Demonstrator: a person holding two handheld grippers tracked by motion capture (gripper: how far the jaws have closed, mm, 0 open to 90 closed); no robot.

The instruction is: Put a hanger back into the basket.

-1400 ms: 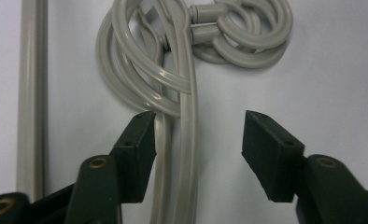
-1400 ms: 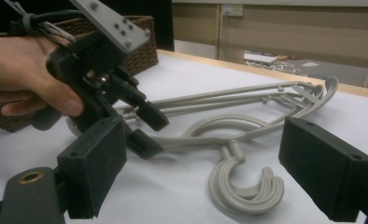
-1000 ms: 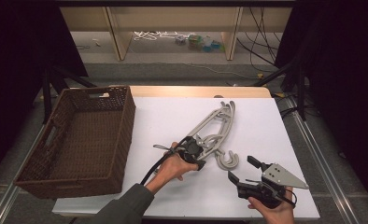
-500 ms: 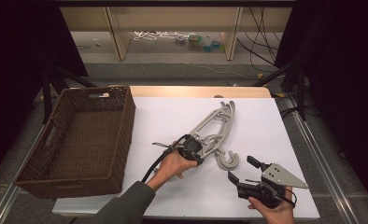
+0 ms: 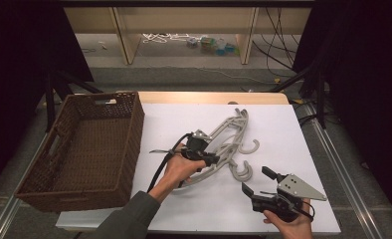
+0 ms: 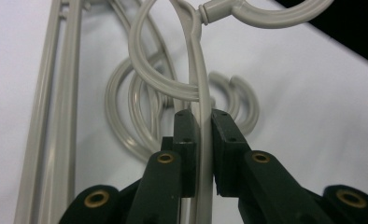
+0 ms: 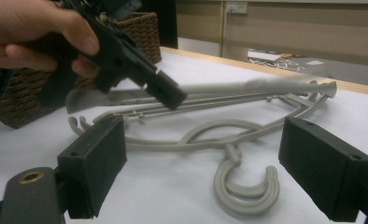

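Observation:
Several grey plastic hangers point(image 5: 230, 130) lie in a loose pile in the middle of the white table point(image 5: 283, 124). My left gripper point(image 5: 210, 159) is shut on the thin arm of the top hanger point(image 6: 197, 70), near its hook. In the left gripper view both pads point(image 6: 186, 135) press that bar. The right gripper view shows the left gripper point(image 7: 169, 95) holding that hanger point(image 7: 247, 87) slightly off the table. My right gripper point(image 5: 257, 180) stands open near the table's front right, with nothing between its pads point(image 7: 95, 161). A hanger hook point(image 7: 245, 189) lies just ahead of it.
A brown wicker basket point(image 5: 134, 124) stands on the left side of the table, close to the left hand. Beyond the table's far edge are a wooden shelf frame point(image 5: 127, 35) and cables on the floor. Dark stands flank both sides.
The left hand has risen a little and drawn slightly toward the basket, taking the gripped hanger's end up with it. The right gripper has stayed where it was.

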